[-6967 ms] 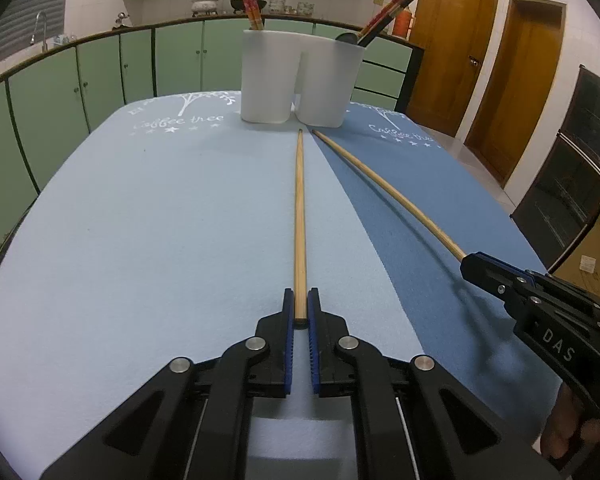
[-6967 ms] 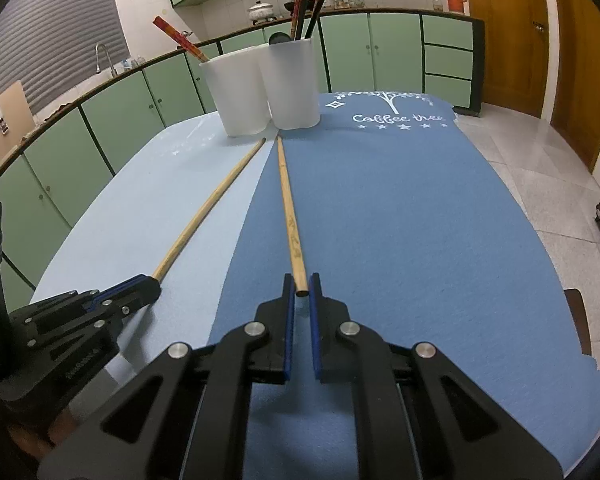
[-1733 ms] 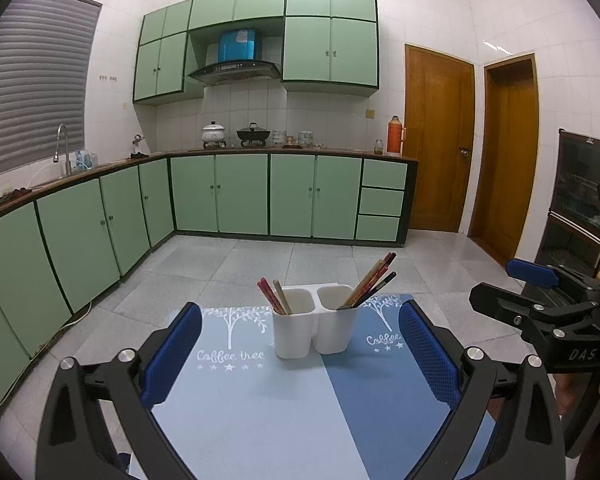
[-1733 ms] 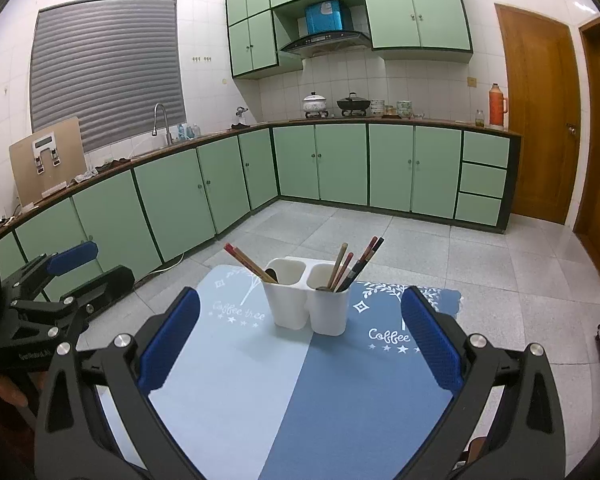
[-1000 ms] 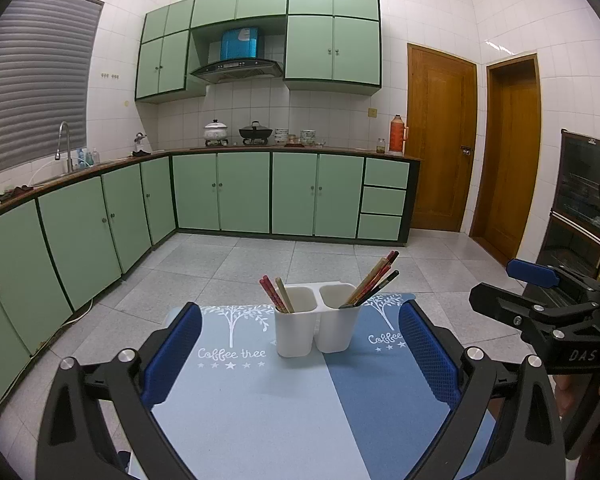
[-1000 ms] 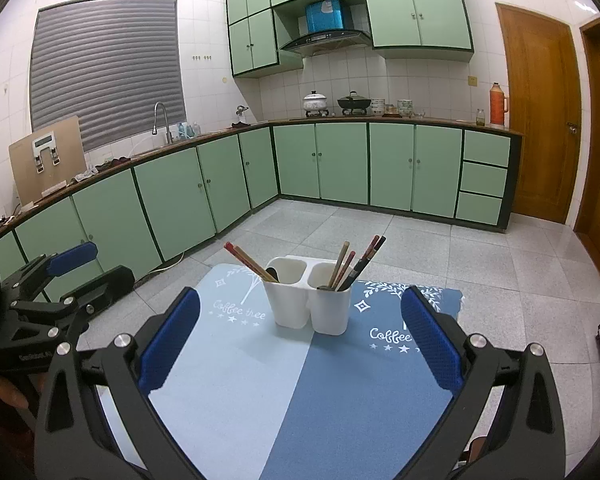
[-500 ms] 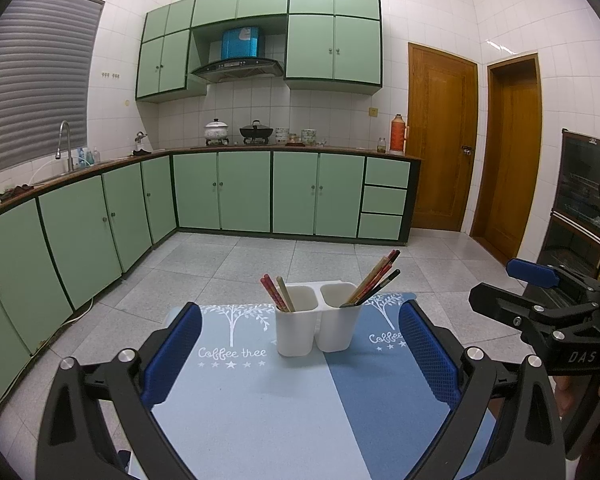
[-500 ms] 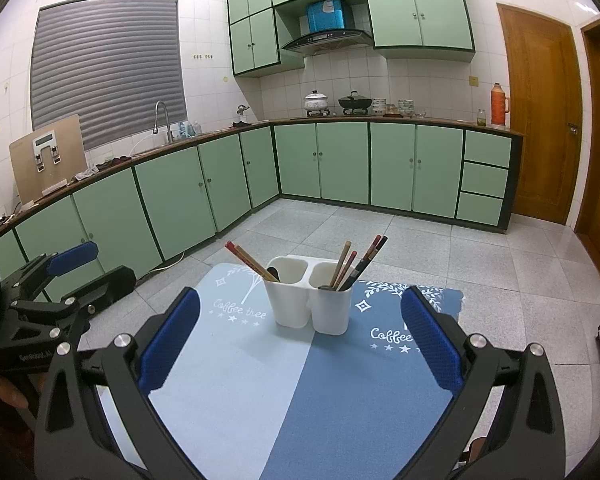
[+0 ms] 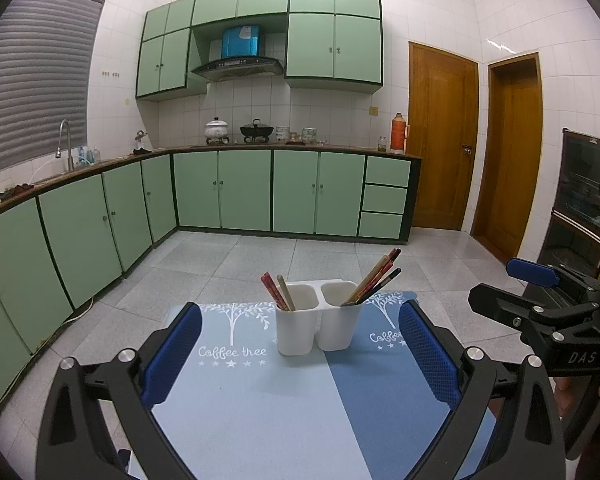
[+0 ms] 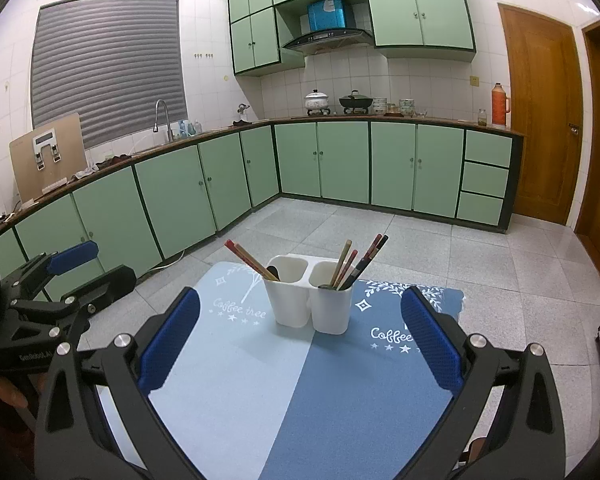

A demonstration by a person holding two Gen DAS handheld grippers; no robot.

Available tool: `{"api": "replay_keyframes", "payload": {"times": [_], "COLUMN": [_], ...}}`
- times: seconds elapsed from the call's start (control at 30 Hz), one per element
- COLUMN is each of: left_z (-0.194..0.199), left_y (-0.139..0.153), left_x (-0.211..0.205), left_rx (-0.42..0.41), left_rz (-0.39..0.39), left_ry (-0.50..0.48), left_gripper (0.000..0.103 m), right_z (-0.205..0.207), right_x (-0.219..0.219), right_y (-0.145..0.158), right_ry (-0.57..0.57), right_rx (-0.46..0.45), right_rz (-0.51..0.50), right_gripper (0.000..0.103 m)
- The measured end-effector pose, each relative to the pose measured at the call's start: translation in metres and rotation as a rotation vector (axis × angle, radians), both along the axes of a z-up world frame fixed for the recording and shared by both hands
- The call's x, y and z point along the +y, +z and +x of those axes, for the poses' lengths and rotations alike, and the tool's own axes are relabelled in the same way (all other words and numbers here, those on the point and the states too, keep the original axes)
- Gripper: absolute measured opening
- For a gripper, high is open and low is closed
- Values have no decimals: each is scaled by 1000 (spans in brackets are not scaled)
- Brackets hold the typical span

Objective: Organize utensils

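A white two-cup utensil holder [image 9: 318, 322] [image 10: 308, 300] stands near the far end of the blue two-tone mat [image 9: 260, 408] [image 10: 300, 396]. Red and wooden chopsticks [image 9: 278, 292] lean in its left cup; several more chopsticks [image 9: 376, 276] lean in the right cup. My left gripper [image 9: 300, 350] is held back above the mat, wide open and empty. My right gripper [image 10: 300, 338] is also wide open and empty. Each gripper shows at the other view's edge: the right one [image 9: 540, 308], the left one [image 10: 60, 280]. No loose utensil lies on the mat.
Green kitchen cabinets [image 9: 260, 192] run along the back and left walls, with a sink tap [image 10: 162, 114] and pots [image 9: 256, 130] on the counter. Wooden doors [image 9: 442, 140] are at the right. A dark cabinet [image 9: 584, 208] stands far right. Tiled floor surrounds the table.
Seven seconds ago each gripper was shut on a long wooden chopstick lying on the mat. Now both chopsticks stand in the holder and both grippers are open and raised. Nothing moved in the last second.
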State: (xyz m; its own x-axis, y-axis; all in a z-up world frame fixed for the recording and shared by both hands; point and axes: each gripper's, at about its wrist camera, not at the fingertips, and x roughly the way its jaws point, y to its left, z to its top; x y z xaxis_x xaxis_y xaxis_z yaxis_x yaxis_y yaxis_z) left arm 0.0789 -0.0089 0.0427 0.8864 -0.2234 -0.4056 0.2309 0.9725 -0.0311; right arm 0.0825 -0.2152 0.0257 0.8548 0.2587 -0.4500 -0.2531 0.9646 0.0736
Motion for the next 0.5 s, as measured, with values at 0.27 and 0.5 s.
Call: {"api": "replay_keyframes", "payload": {"times": [0.27,0.5], "left_z": [0,1], "left_y": [-5,-5], "left_x": [2,2], "left_rx": [1,1], "left_rz": [-1,-1], "left_ry": [4,3], "left_gripper": [97,97], "right_z": [0,0], "right_x": [2,2], "right_y": [-3,-2], "right_ry": [1,0], "right_rx": [1,1], "right_rz": [-2,-2], "right_gripper": [98,98]}}
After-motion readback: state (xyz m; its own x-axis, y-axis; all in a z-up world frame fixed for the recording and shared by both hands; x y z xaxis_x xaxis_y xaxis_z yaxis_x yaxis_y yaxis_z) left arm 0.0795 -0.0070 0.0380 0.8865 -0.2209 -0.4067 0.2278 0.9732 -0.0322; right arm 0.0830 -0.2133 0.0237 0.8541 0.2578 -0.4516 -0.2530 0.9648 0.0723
